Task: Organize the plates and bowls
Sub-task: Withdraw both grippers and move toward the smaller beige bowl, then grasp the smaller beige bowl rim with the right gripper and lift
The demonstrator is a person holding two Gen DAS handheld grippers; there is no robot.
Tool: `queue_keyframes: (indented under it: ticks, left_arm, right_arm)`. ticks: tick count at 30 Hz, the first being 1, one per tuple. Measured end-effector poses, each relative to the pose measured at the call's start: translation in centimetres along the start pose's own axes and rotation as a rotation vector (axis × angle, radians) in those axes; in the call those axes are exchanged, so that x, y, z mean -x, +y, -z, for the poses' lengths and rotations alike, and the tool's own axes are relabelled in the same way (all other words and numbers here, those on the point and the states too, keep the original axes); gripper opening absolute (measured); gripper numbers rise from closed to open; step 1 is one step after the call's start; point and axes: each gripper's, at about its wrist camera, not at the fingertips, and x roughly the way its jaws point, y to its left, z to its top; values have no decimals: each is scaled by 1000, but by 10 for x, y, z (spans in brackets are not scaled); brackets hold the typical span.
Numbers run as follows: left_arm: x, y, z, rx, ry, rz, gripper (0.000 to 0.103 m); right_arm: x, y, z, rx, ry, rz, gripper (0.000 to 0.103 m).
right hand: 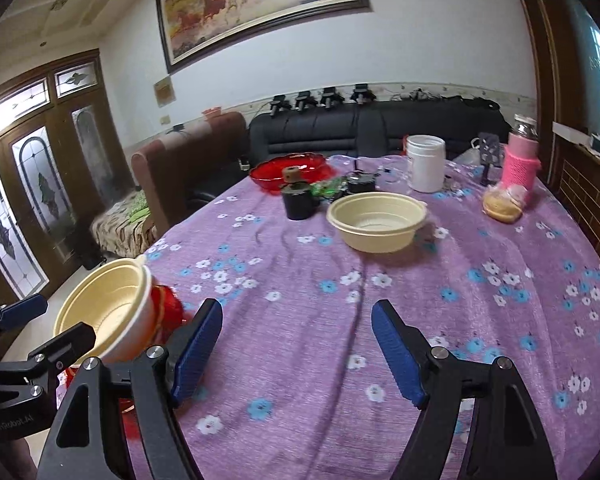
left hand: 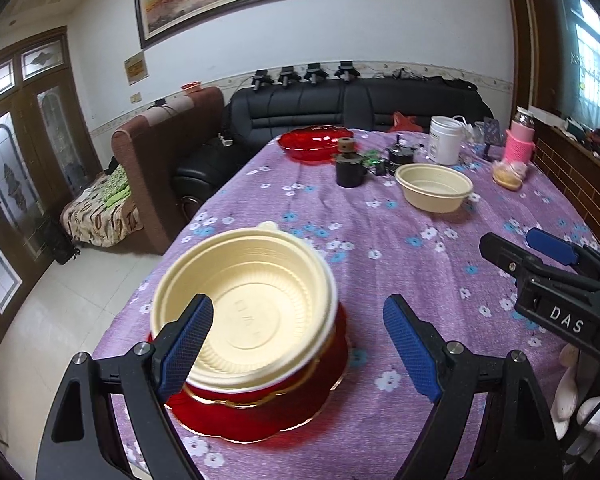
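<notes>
A cream plastic bowl [left hand: 246, 304] sits tilted inside a red glass bowl [left hand: 268, 400] near the table's front left edge; it also shows in the right wrist view [right hand: 108, 312]. My left gripper [left hand: 300, 348] is open, its left finger at the cream bowl's near rim, holding nothing. A second cream bowl [left hand: 434, 186] [right hand: 376, 220] stands further back on the table. A red glass plate [left hand: 314, 144] [right hand: 292, 172] lies at the far end. My right gripper [right hand: 296, 352] is open and empty over bare cloth; it also shows in the left wrist view [left hand: 540, 256].
A purple flowered tablecloth [right hand: 460, 320] covers the table. At the far end stand a black cup [right hand: 298, 200], a white jar [right hand: 424, 164], a pink bottle [right hand: 520, 160] and a bagged bun [right hand: 502, 204]. The table's left edge drops to the floor.
</notes>
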Motion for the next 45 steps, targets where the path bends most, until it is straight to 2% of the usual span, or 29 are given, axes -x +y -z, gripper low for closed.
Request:
queue_keyframes:
  ticks: [4, 14, 21, 28, 34, 37, 40, 43, 44, 45]
  left_arm:
    - [-3, -16, -1, -32, 7, 16, 87]
    - [-14, -63, -7, -85, 43, 126, 87]
    - [-21, -70, -6, -85, 67, 189, 87]
    - [-33, -65, -7, -72, 92, 188, 87]
    - [-38, -58, -7, -68, 108, 210, 87]
    - [-39, -58, -8, -81, 106, 208, 87]
    - [-40, -55, -9, -81, 108, 208, 87]
    - [-44, -52, -11, -68, 114, 209, 87]
    - [-46, -51, -11, -63, 120, 209, 87]
    - [-48, -50, -11, -57, 129, 212, 87]
  right_arm:
    - [2, -19, 3, -35, 4, 16, 81]
    - [-4, -78, 0, -134, 45, 93, 81]
    - [-23, -115, -5, -243, 94, 103, 81]
    - [-63, -136, -32, -314, 134, 88, 81]
    - [-116, -149, -62, -390, 188, 62, 81]
    - [-143, -157, -70, -446, 216, 65, 77]
    - [-171, -167, -72, -522, 256, 47, 64]
    - [-189, -178, -66, -624, 285, -24, 37]
    - [-192, -180, -64, -645, 291, -40, 21]
    - [-194, -182, -61, -663, 300, -55, 15]
